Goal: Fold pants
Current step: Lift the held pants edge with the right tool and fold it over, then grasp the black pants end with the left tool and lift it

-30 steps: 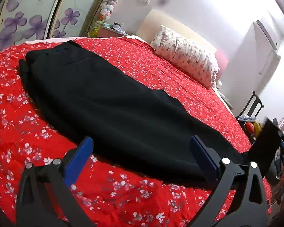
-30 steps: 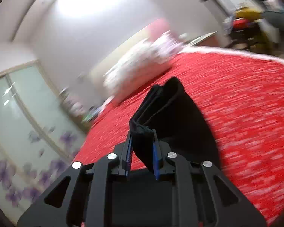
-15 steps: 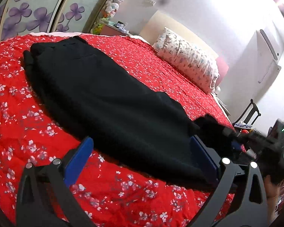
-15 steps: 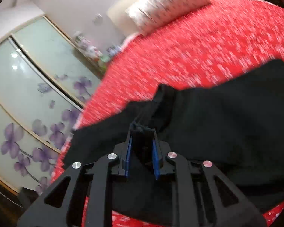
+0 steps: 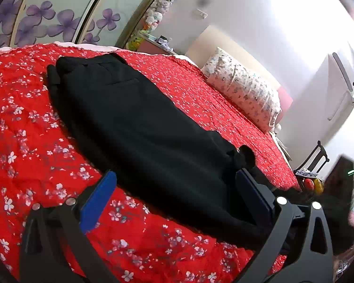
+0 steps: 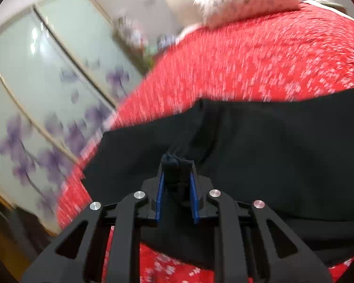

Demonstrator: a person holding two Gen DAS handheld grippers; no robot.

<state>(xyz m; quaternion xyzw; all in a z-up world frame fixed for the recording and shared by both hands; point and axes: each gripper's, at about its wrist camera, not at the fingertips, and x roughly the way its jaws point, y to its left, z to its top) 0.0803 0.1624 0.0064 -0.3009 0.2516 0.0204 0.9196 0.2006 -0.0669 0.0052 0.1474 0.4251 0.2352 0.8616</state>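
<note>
The long black fabric pants (image 5: 134,127) are laid flat across the red floral bedspread (image 5: 23,141). A bunched black fold, apparently the hem, is pinched between the nearly closed pads of the downward-tilted right gripper (image 6: 176,184). The left gripper (image 5: 177,193) is held low, jaws spread wide and holding nothing.

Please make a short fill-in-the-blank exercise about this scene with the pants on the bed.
1. The pants are ____ in colour.
2. They lie on a ____ bedspread with white flowers.
3. The right gripper is shut on a bunch of the ____.
4. The left gripper is ____, gripping nothing.

Missing words: black; red; pants; open
</note>
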